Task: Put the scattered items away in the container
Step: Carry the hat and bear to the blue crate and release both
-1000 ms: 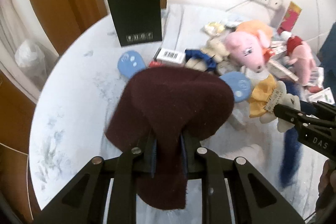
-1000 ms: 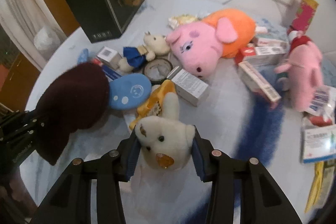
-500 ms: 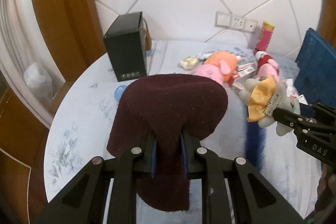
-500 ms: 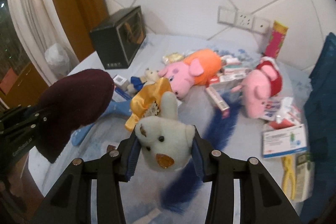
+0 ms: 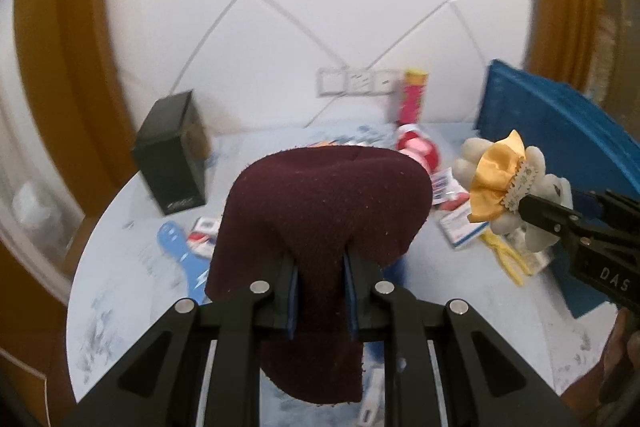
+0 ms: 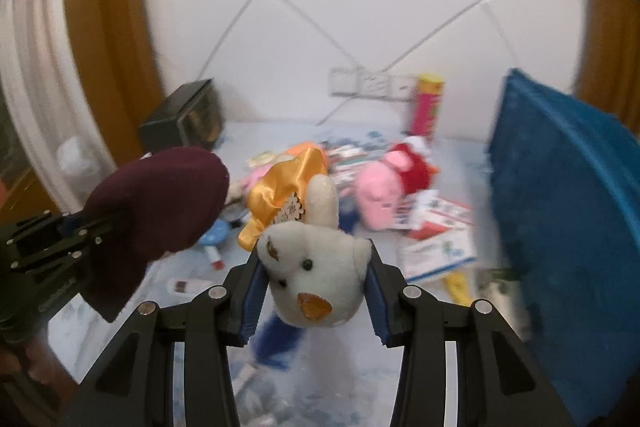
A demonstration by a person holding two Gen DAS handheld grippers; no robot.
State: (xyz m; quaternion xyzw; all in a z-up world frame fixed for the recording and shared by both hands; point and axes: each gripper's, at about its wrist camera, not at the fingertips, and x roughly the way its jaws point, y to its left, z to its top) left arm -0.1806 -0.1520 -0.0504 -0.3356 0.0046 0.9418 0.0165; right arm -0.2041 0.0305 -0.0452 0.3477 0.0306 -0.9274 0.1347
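Both tools lifted off table (image 5: 132, 267), left tool (image 5: 319, 291) clamping maroon cloth (image 5: 328, 203), right tool (image 6: 316, 291) clamping plush bear (image 6: 316, 283), blue bin (image 6: 568, 227) alongside.

White diamond-tiled wall (image 5: 280, 27) (wall sockets (image 5: 356, 81) low down) between wooden frames (image 5: 60, 67).

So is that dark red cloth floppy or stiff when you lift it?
Probably floppy: the dark red cloth droops over both sides of the left gripper and hangs below it. It likely weighs little, since a narrow pinch holds it. Its fuzzy surface looks unlikely to slip.
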